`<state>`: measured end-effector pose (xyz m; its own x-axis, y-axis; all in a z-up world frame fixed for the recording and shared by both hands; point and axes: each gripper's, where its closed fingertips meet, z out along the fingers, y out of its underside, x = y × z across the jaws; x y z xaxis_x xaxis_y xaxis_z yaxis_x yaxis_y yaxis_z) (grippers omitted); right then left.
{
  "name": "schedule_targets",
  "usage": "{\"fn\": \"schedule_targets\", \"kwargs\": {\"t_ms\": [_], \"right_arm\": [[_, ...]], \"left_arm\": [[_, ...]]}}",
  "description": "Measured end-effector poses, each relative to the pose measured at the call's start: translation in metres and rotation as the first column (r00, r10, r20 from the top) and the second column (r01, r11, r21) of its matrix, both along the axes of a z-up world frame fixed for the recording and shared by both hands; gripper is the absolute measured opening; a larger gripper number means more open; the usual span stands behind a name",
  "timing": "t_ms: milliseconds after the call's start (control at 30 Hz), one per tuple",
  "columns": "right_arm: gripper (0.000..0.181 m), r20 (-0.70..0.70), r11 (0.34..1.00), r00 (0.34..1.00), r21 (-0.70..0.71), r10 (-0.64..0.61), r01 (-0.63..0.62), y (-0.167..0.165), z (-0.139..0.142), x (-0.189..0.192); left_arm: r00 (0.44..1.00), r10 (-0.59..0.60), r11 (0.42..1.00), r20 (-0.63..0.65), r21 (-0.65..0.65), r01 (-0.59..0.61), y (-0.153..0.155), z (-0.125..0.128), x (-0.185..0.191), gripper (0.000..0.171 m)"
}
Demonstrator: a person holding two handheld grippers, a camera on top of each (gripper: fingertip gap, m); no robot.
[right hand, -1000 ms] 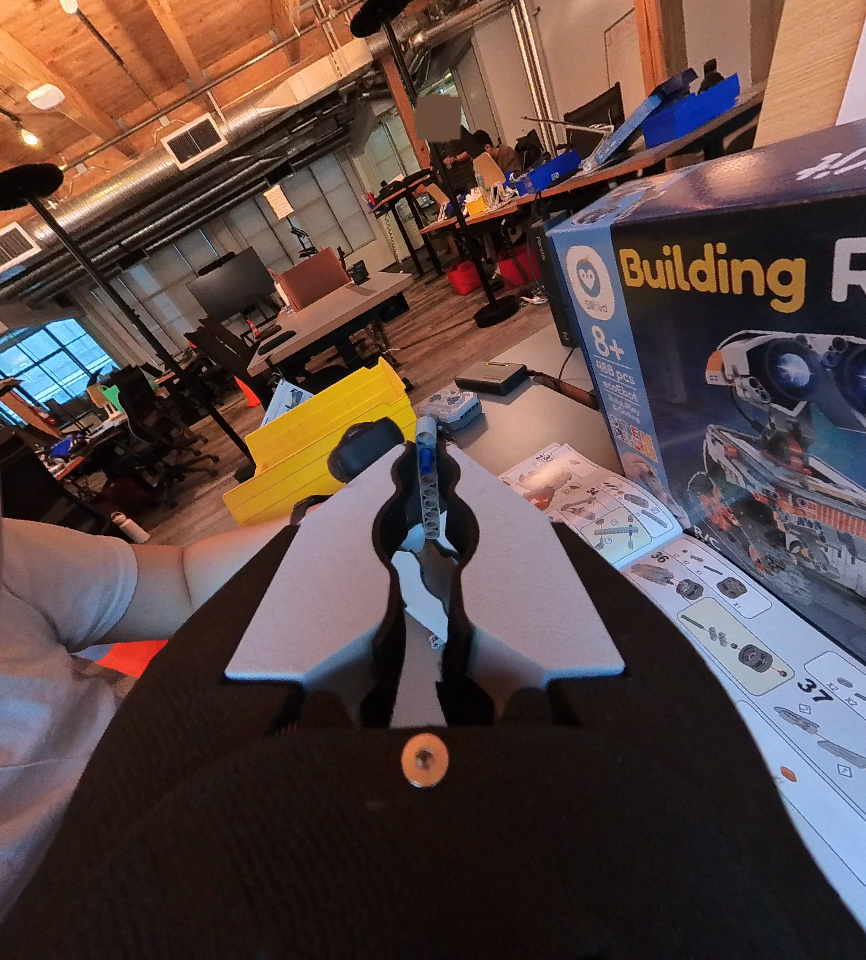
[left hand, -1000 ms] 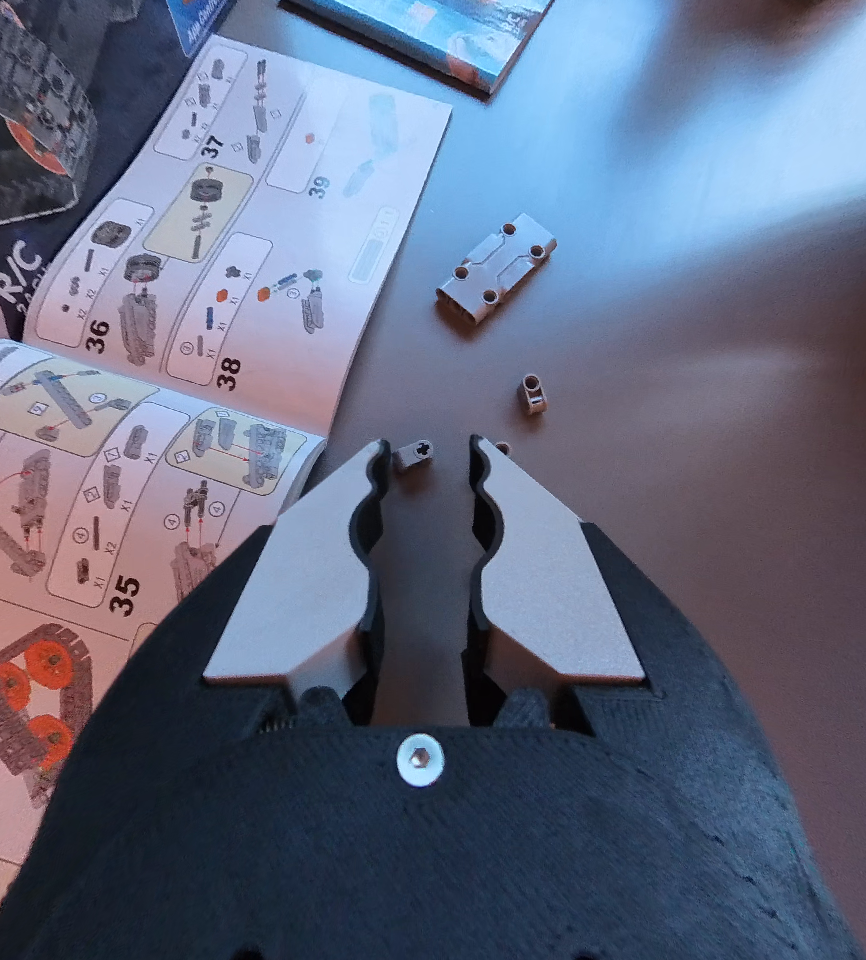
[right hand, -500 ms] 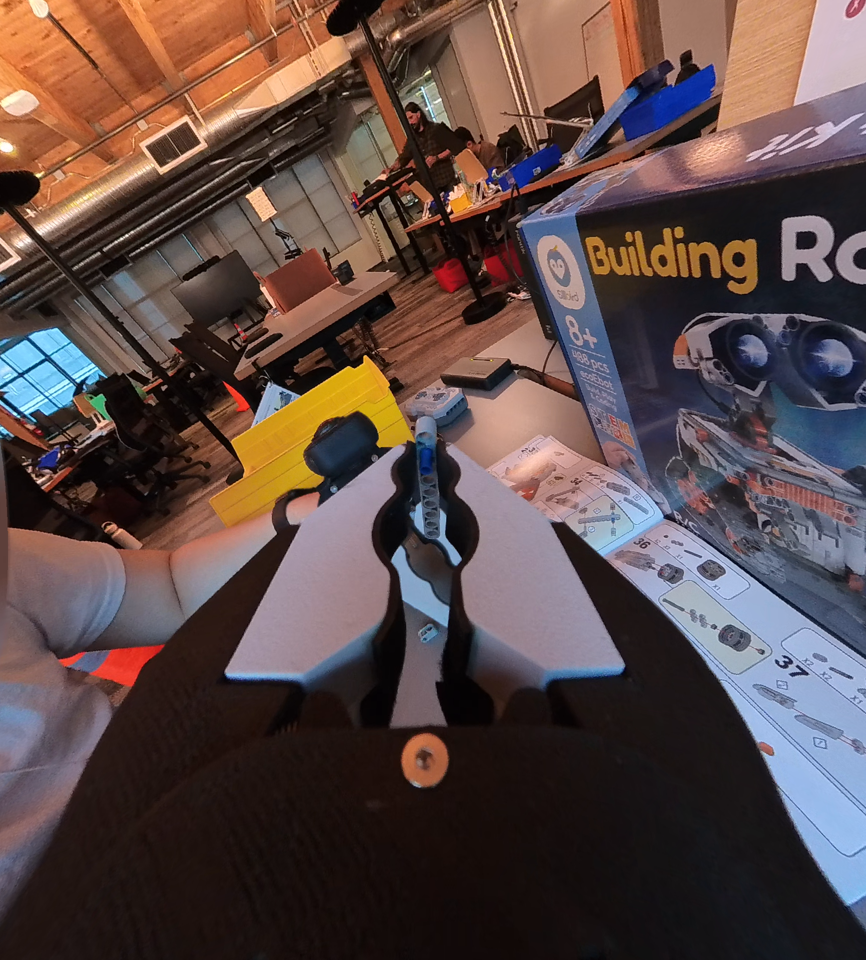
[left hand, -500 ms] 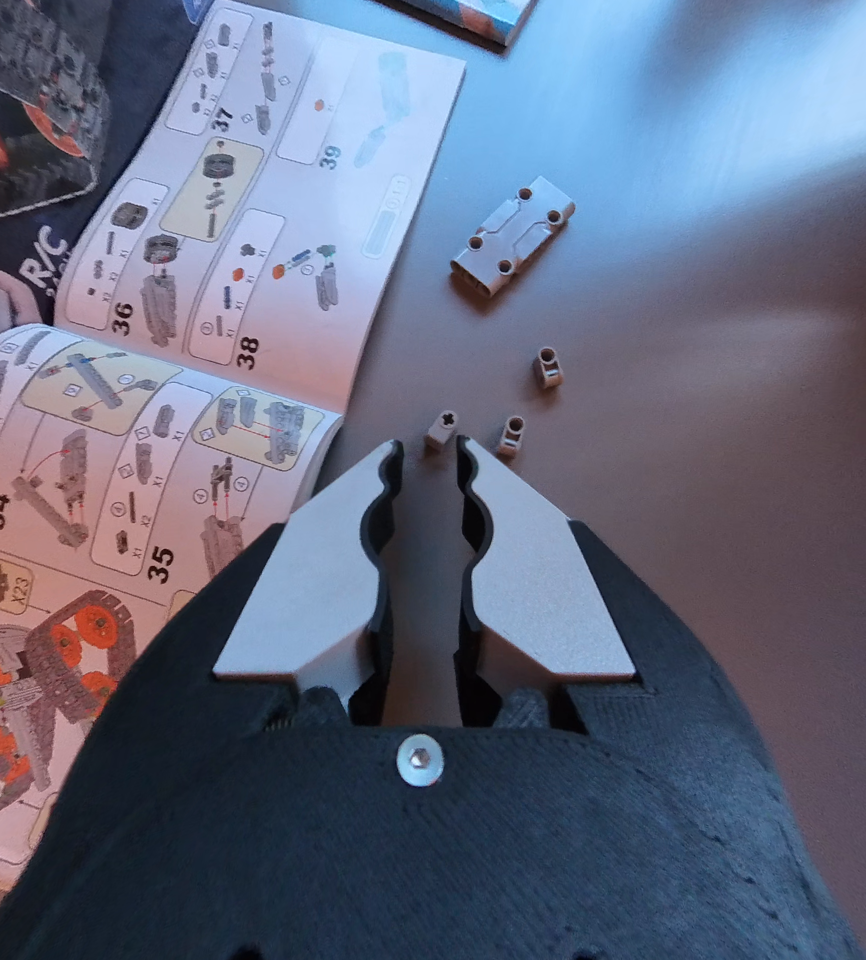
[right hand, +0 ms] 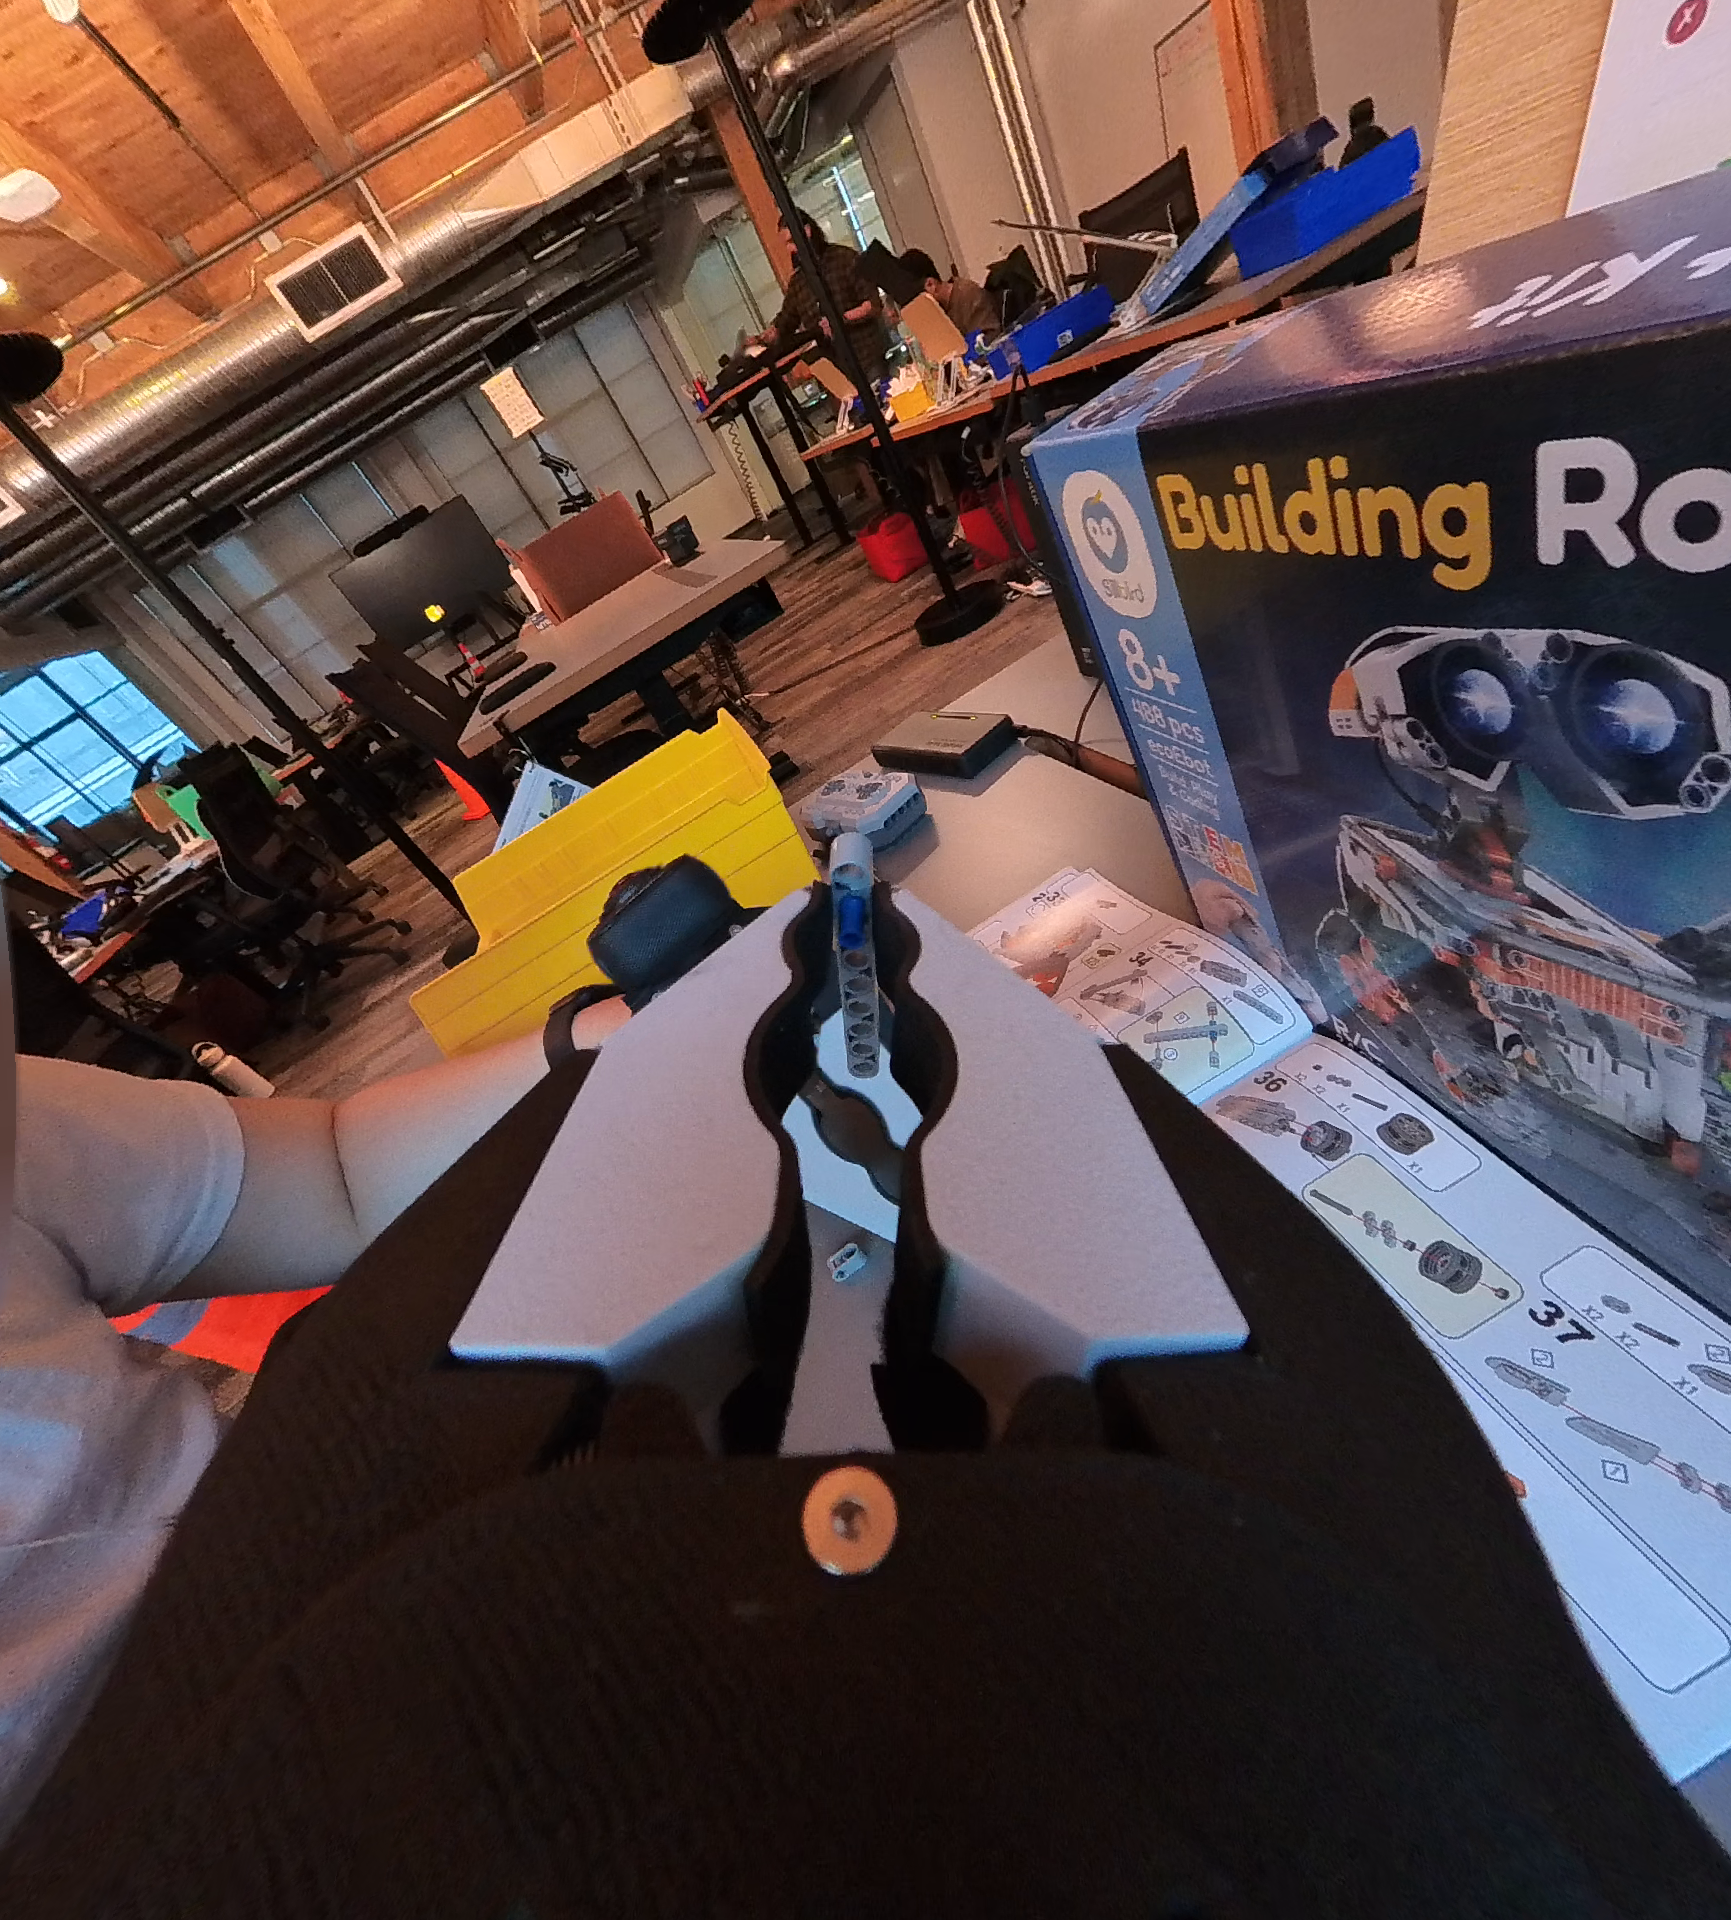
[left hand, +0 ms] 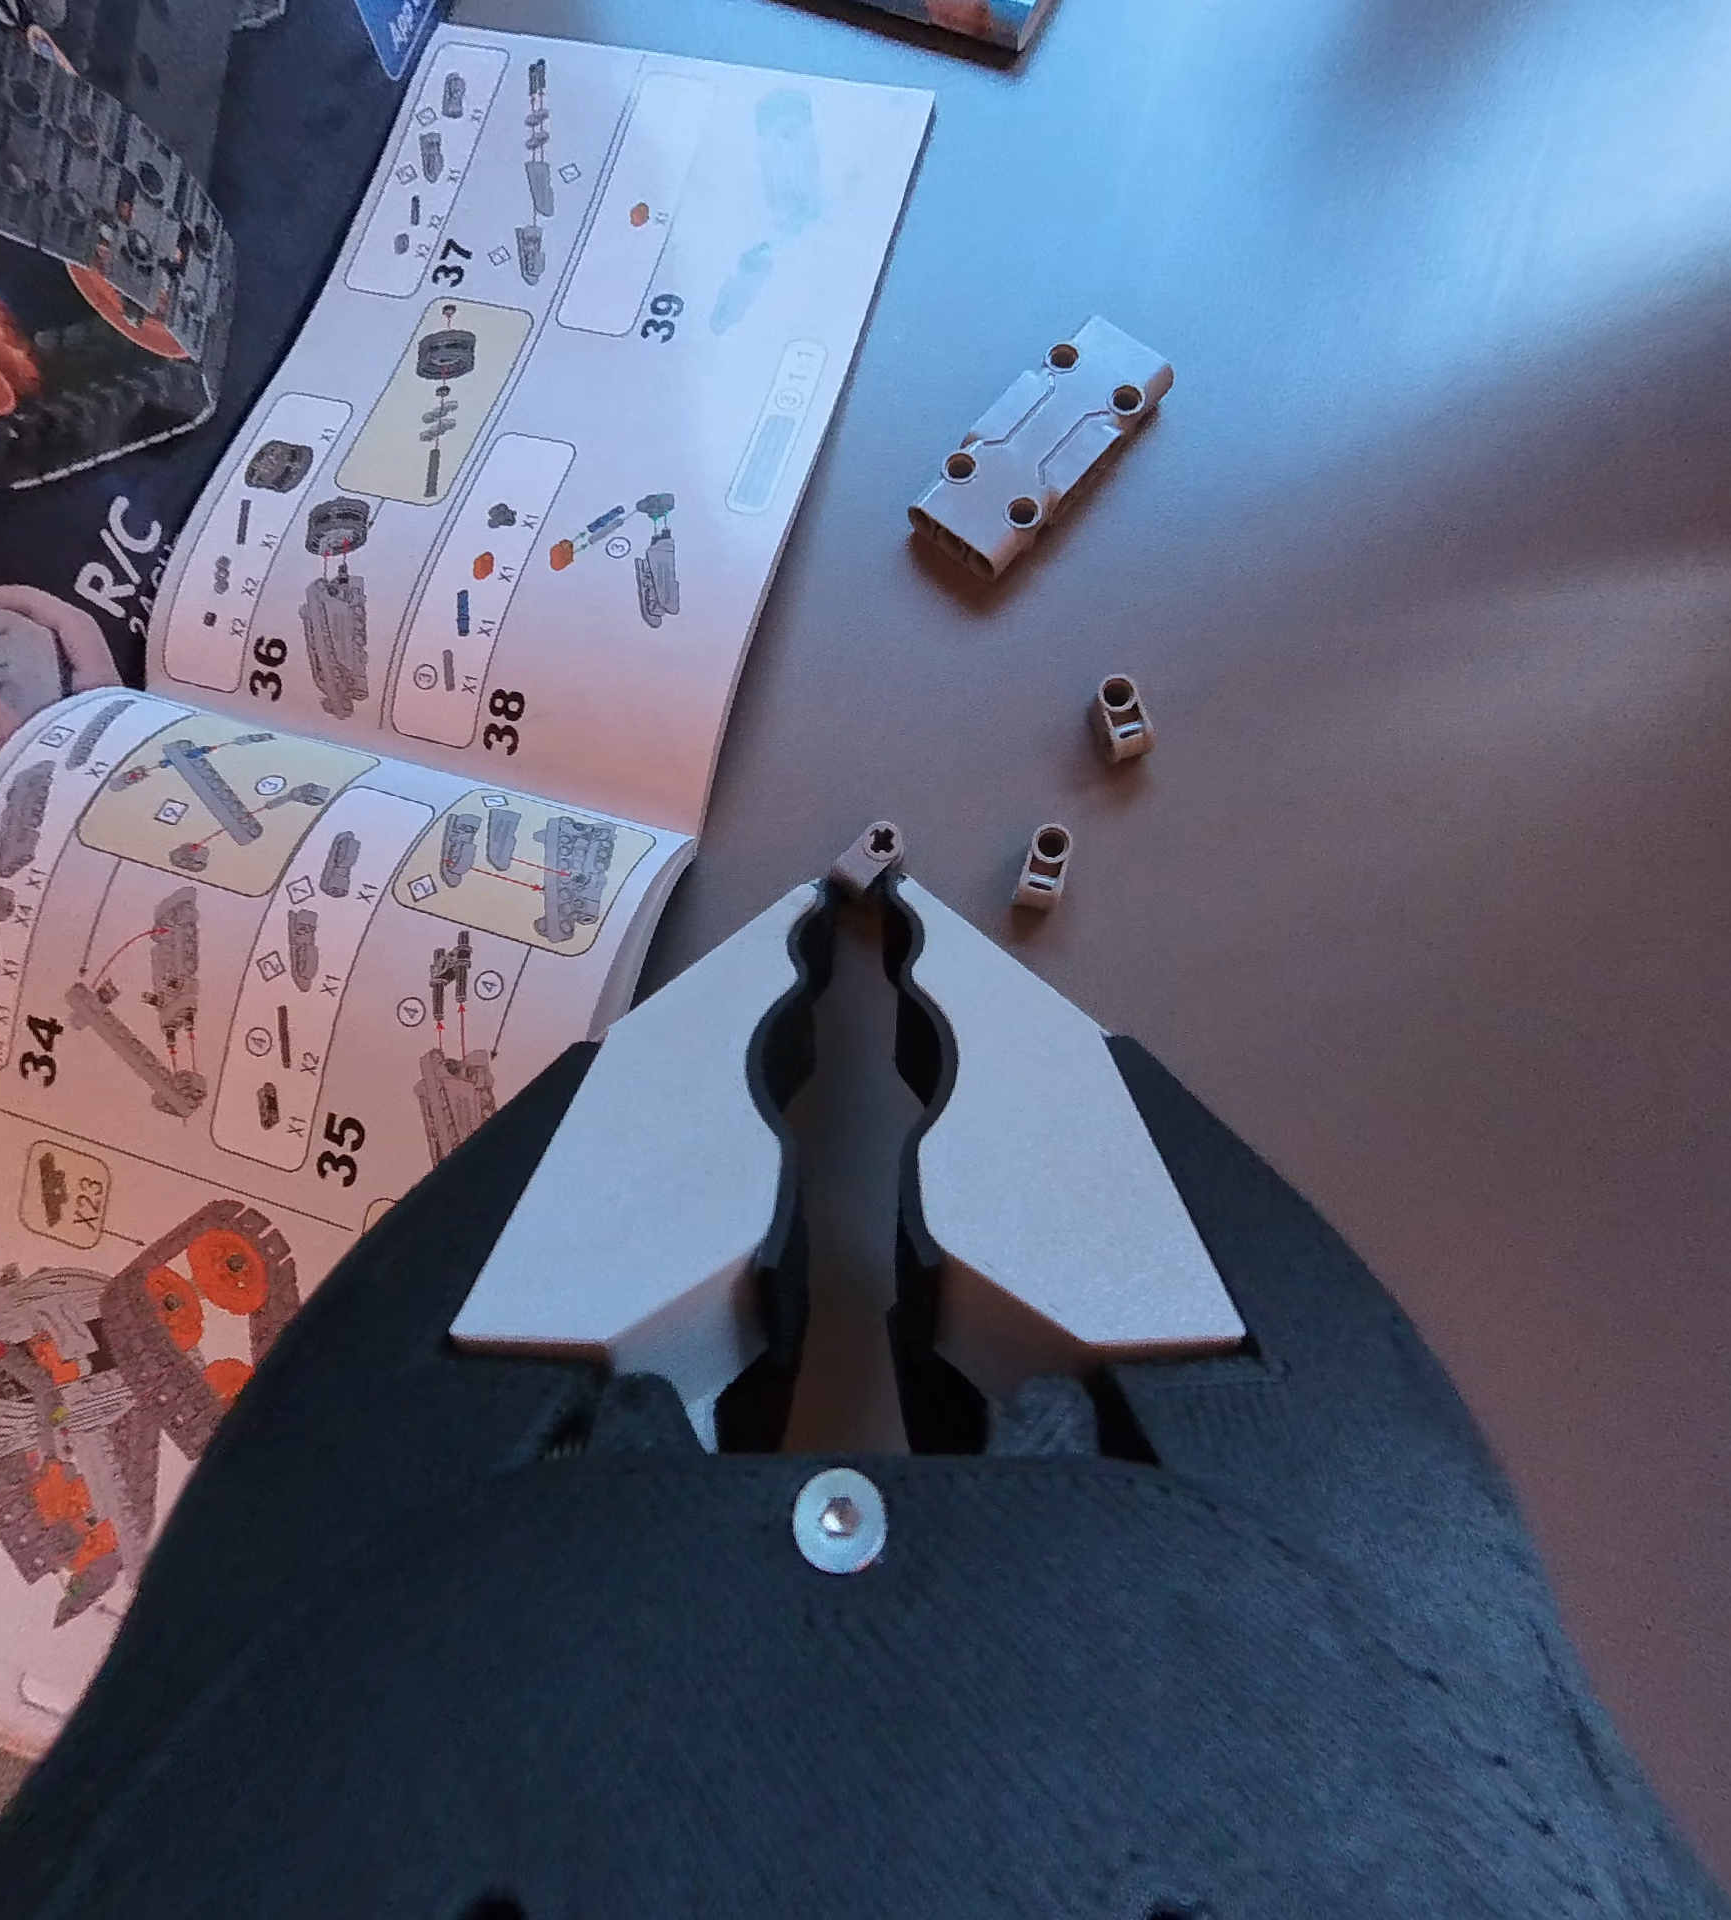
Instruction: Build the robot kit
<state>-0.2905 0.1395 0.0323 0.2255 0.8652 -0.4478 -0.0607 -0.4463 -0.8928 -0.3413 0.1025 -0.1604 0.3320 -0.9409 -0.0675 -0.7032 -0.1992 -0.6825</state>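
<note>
My left gripper is shut on a small grey connector piece with a cross-shaped hole, pinched at the fingertips just above the table. Two more small grey connectors lie to its right. A flat grey block with holes lies farther off. My right gripper is shut on a long light-grey beam with holes that carries a blue pin, held upright above the table. One small connector shows on the table between the right fingers.
An open instruction booklet lies left of the left gripper and also shows in the right wrist view. A large toy box stands at the right. A yellow bin and a person's arm are at the left.
My left gripper moved forward and closed on the cross-hole connector, which lay loose between the fingertips before. The right gripper kept hold of the beam and shifted slightly.
</note>
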Motion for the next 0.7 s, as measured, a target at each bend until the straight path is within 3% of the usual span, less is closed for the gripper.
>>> {"fn": "schedule_targets", "kwargs": {"t_ms": [167,467,700], "right_arm": [[0.007,0.004,1.000,1.000,-0.002,-0.002,0.002,0.001,-0.001,0.001],[0.007,0.013,1.000,1.000,-0.028,-0.008,0.008,0.005,-0.008,0.002],[0.007,0.026,0.999,1.000,-0.034,-0.005,0.006,0.005,-0.012,0.001]], "left_arm": [[1.000,-0.013,1.000,-0.026,-0.020,0.013,-0.004,0.001,-0.003,0.005],[0.993,0.060,0.996,-0.103,-0.064,-0.067,0.002,-0.001,-0.024,0.005],[0.990,0.030,0.995,-0.134,-0.091,-0.043,-0.005,-0.001,-0.030,0.004]]}}
